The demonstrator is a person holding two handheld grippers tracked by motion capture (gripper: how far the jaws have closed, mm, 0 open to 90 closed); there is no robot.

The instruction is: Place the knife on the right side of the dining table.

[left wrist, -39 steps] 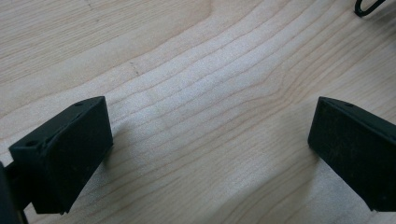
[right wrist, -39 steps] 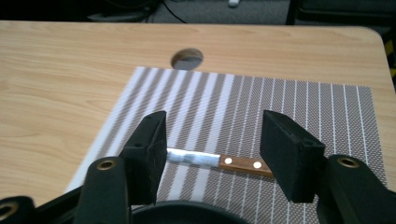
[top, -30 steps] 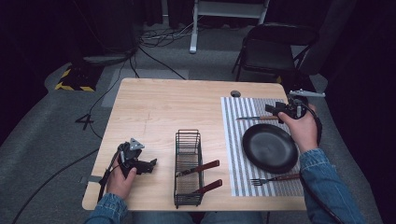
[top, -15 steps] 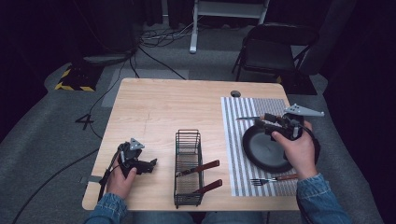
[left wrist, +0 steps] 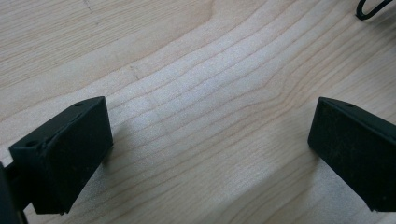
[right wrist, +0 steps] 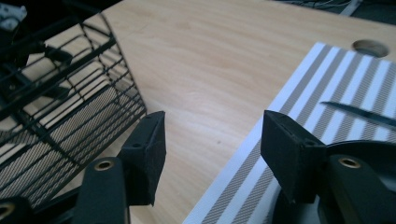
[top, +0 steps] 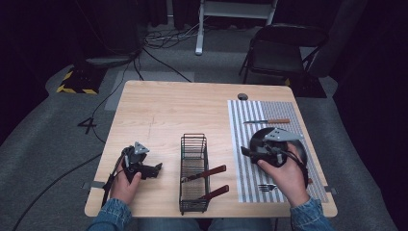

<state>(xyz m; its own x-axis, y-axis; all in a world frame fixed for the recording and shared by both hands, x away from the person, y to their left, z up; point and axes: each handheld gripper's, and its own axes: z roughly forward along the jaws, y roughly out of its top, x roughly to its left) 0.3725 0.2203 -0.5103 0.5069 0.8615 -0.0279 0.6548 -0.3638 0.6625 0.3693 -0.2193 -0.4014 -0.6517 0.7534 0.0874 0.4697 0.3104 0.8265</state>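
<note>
Beneath the empty, half-open right gripper lies the black plate.

Our left gripper rests low near the table's front-left corner, jaws wide apart. Our right gripper hovers right of centre, jaws parted.

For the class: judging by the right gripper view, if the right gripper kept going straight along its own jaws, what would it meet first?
Probably bare wooden table. The right gripper stands open, aimed between the black wire basket on one side and the striped mat on the other. Depth is unclear, so it might clip the mat's edge.
</note>
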